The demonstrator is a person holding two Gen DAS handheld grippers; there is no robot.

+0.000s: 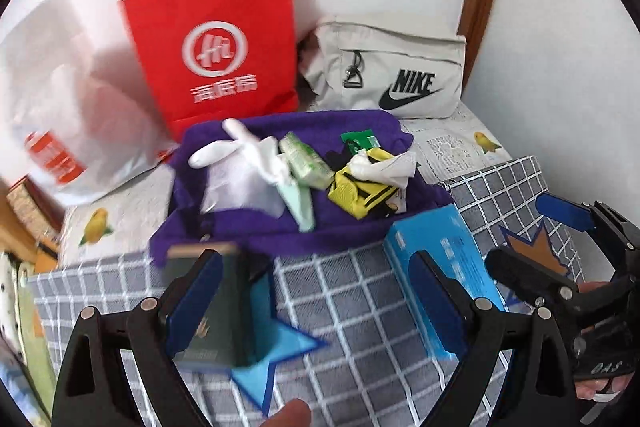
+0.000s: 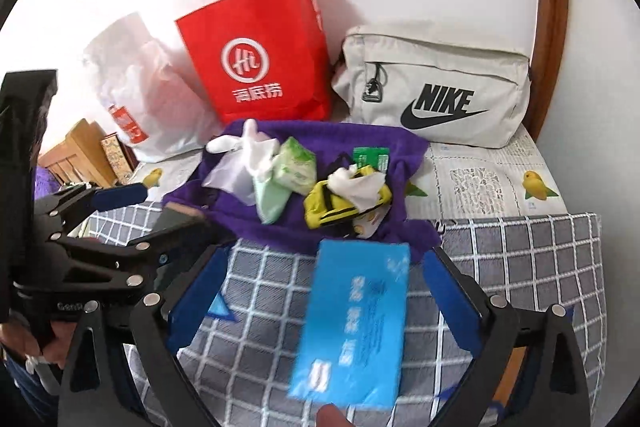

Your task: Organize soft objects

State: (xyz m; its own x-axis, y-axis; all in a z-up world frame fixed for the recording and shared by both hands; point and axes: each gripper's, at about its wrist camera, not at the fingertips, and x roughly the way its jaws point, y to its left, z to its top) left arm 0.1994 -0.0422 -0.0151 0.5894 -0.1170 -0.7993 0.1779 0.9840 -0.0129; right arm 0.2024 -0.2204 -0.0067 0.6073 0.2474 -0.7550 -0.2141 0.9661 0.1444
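Both of your grippers stand wide and hold nothing: the left gripper point(image 1: 316, 291) has a dark green booklet point(image 1: 208, 307) lying by its left finger, and the right gripper point(image 2: 320, 291) straddles a blue packet point(image 2: 352, 323) without pressing it. The soft things, white gloves point(image 2: 244, 147), tissue pack point(image 2: 296, 167) and yellow pouch point(image 2: 344, 203), lie on the purple cloth point(image 2: 280, 223) straight ahead of both. The packet's long axis runs away from you, and your right hand is nearer to it.

A grey checked cloth point(image 2: 520, 267) carries a blue box point(image 2: 356, 327) and purple cloth point(image 2: 280, 227).
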